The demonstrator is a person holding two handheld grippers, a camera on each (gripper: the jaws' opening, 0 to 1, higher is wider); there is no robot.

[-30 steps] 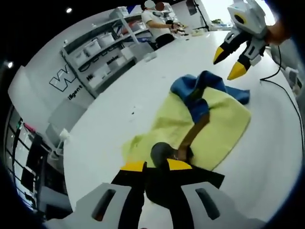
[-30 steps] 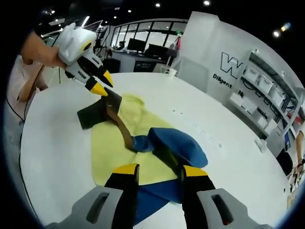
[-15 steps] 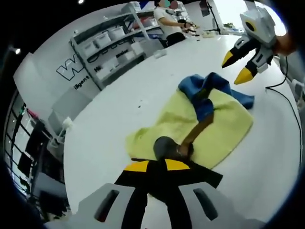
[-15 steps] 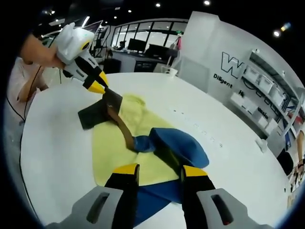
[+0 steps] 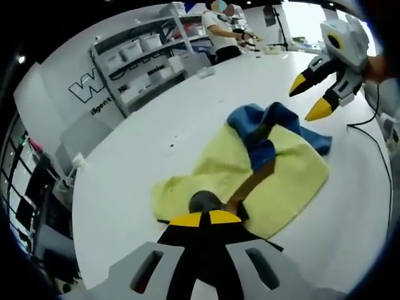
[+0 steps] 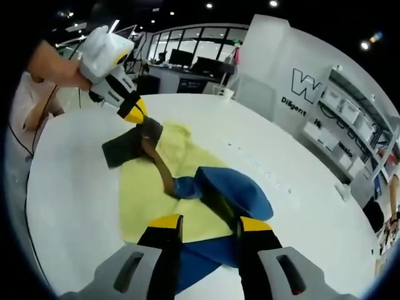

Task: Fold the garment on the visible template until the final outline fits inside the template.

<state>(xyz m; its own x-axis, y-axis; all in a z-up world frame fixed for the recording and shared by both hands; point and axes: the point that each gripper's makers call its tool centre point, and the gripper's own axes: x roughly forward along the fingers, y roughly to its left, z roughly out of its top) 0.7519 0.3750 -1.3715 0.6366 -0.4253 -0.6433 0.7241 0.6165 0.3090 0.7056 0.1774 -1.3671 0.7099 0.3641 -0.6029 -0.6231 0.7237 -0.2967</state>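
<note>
Garment (image 5: 262, 140) lies bunched on the yellow template (image 5: 287, 181) on the table (image 5: 156, 134); in the left gripper view your left gripper (image 5: 201, 219) has pinched its dark end. Soft, limp cloth: take edges. In the right gripper view your right gripper (image 6: 205, 222) hangs wide above the blue part, the left gripper tips together.

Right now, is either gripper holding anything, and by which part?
The left gripper is shut on the dark end of the garment, at its edge off the yellow template. The right gripper hangs open above the blue end, holding nothing.
</note>
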